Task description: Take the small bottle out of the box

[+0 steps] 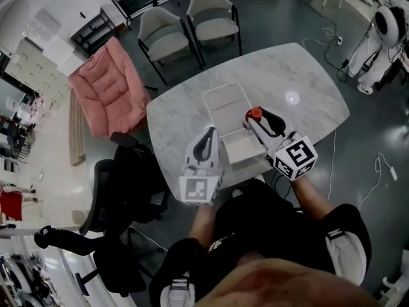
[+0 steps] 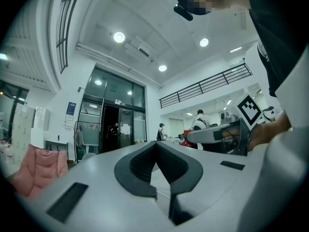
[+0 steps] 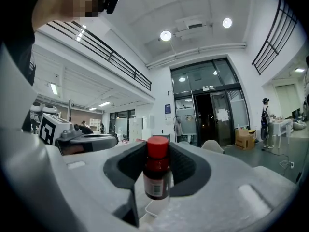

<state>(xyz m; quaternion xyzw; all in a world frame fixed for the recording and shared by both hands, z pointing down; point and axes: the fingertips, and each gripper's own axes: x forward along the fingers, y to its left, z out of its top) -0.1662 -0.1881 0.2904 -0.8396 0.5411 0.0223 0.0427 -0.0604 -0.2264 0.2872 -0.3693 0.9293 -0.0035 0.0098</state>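
Observation:
A small dark bottle (image 1: 255, 115) with a red cap is clamped upright between the pads of my right gripper (image 1: 259, 121), lifted just above the right side of the open white box (image 1: 246, 149). In the right gripper view the bottle (image 3: 157, 175) fills the middle of the jaws and its label faces the camera. The box stands on the marble table (image 1: 307, 82) with its lid (image 1: 225, 104) folded back flat. My left gripper (image 1: 208, 136) hovers by the box's left wall. Its jaws are together with nothing between them.
Two grey chairs (image 1: 192, 21) stand beyond the table's far edge. A pink cushion (image 1: 108, 88) lies to the left of them. A black office chair (image 1: 121, 184) is close at my left. A white robot (image 1: 377, 37) and floor cables are at the far right.

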